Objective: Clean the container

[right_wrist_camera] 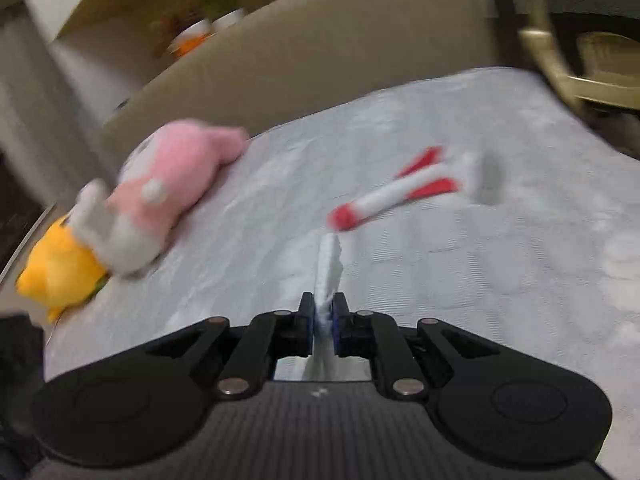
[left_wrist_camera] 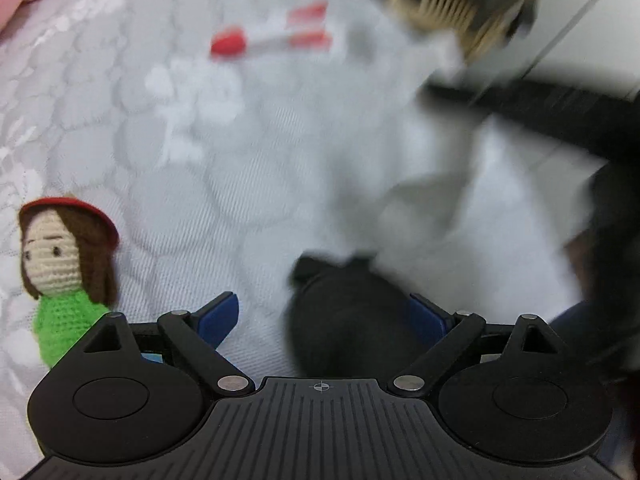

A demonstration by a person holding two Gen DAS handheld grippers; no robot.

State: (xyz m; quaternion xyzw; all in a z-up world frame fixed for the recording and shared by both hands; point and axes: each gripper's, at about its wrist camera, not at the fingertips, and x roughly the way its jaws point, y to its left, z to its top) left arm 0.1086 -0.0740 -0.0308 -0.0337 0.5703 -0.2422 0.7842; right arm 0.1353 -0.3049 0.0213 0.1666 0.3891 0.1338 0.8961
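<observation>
Tissue pinched in the right gripper, container not showing in either view

Going left to right on the bed (right_wrist_camera: 500, 280): a yellow plush (right_wrist_camera: 56, 272) is lying at the edge, touching a pink plush (right_wrist_camera: 176, 176); a crocheted doll (left_wrist_camera: 66, 268) in a green top is lying just beside the left gripper (left_wrist_camera: 326, 320), whose jaws are standing wide apart around nothing, with a blurred dark shape between them that I cannot identify. Further right a red-and-white toy rocket (right_wrist_camera: 394, 192) is lying ahead of the right gripper (right_wrist_camera: 323, 320), which is clamping a thin white tissue (right_wrist_camera: 329, 268) edge-on. The tissue is looking light, limp and easy to tear, so holding it near its bunched middle seems wisest. The container is appearing nowhere, so its grip point cannot be judged. A broom head (left_wrist_camera: 460, 4) is hanging at the far right, and the toys are likely crowding any sweep across the bed.
</observation>
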